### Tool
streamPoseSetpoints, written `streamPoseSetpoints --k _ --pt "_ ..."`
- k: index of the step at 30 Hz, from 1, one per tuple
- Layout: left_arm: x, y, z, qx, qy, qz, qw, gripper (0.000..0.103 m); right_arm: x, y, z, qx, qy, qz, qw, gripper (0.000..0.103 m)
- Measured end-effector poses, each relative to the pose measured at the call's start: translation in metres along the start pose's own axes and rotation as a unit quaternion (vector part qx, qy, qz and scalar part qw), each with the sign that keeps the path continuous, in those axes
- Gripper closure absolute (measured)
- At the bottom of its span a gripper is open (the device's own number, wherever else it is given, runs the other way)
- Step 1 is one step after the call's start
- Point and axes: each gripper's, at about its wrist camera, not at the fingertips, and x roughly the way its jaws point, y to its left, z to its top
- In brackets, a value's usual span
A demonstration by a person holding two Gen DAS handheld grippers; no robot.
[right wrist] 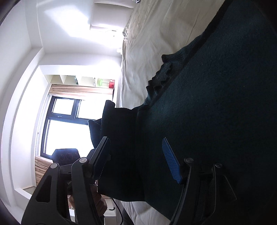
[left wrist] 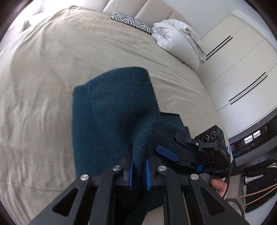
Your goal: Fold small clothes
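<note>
A dark teal knit garment (left wrist: 114, 110) lay on a bed covered by a beige sheet (left wrist: 43, 86), and the left gripper (left wrist: 139, 171) was clamped on a raised fold of it, the blue pads (left wrist: 148, 171) pressing the knit from both sides so the cloth rose in a peak ahead of the fingers and draped back down to the sheet. Beyond that peak the sheet ran wrinkled to a padded cream headboard (left wrist: 155, 10), with a zebra-print pillow (left wrist: 131, 21) and a bundled white duvet (left wrist: 176, 39) lying far ahead and to the right of the fingers. White wardrobe doors (left wrist: 242, 69) with dark slim handles filled the wall to the right. The right gripper (left wrist: 170, 147) sat just beside the left one's fingers, above the garment's flat part. In its own view the right gripper (right wrist: 138, 161) stood with its fingers apart, one blue ribbed pad (right wrist: 171, 162) bare, and dark cloth (right wrist: 207, 103) spread between and ahead of them without being pinched. A bright window (right wrist: 69, 121) with a dark frame and tan curtains (right wrist: 79, 89) lay beyond its other finger, amid white walls.
</note>
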Motion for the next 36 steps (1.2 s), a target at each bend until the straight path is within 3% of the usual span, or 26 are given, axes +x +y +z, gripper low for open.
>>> streamPoseSetpoints --k 3,5,8,10,11,15,21,22,23,25,27,30,36 --pt "0.045 -0.019 -0.003 -0.033 0.021 -0.063 0.9972 0.09 -0.026 -0.016 0.013 0.028 -0.009 0.026 0.999 0.038" --pt "0.063 -0.024 -0.011 -0.048 0.042 -0.095 0.9934 0.084 -0.04 -0.028 0.021 0.042 -0.016 0.018 0.999 0.038" --pt "0.058 -0.026 -0.023 -0.045 0.045 -0.136 0.9887 0.079 -0.05 -0.039 0.026 0.057 -0.01 0.033 0.998 0.038" --pt "0.04 -0.027 -0.026 -0.029 0.029 -0.145 0.9886 0.065 -0.051 -0.038 0.028 0.05 -0.002 0.023 0.999 0.038" --pt "0.028 -0.027 -0.027 -0.019 0.015 -0.15 0.9884 0.064 -0.049 -0.037 0.028 0.047 -0.001 0.015 0.999 0.038" --pt "-0.002 -0.01 -0.035 -0.005 -0.021 -0.115 0.9931 0.064 -0.054 -0.035 0.032 0.045 0.004 -0.003 0.999 0.038" --pt "-0.002 0.028 -0.061 -0.036 -0.015 -0.095 0.9947 0.064 -0.043 -0.02 0.031 0.019 0.021 -0.076 0.997 0.044" --pt "-0.003 0.03 -0.068 -0.037 -0.017 -0.096 0.9946 0.064 -0.042 -0.015 0.032 0.01 0.024 -0.098 0.995 0.056" --pt "-0.003 0.03 -0.07 -0.036 -0.018 -0.096 0.9945 0.064 -0.038 -0.011 0.032 -0.001 0.029 -0.121 0.992 0.074" --pt "-0.003 0.026 -0.071 -0.029 -0.019 -0.094 0.995 0.064 -0.031 -0.005 0.031 -0.022 0.038 -0.161 0.986 0.091" --pt "-0.006 0.019 -0.072 -0.013 -0.025 -0.093 0.9952 0.064 -0.033 0.005 0.033 -0.045 0.036 -0.196 0.979 0.092" --pt "-0.008 0.007 -0.066 0.009 -0.033 -0.089 0.9955 0.064 -0.05 0.032 0.044 -0.078 0.025 -0.216 0.973 0.093" --pt "0.009 -0.019 -0.048 0.032 -0.034 -0.081 0.9956 0.064 -0.109 0.054 0.081 -0.114 0.015 -0.258 0.959 0.093"
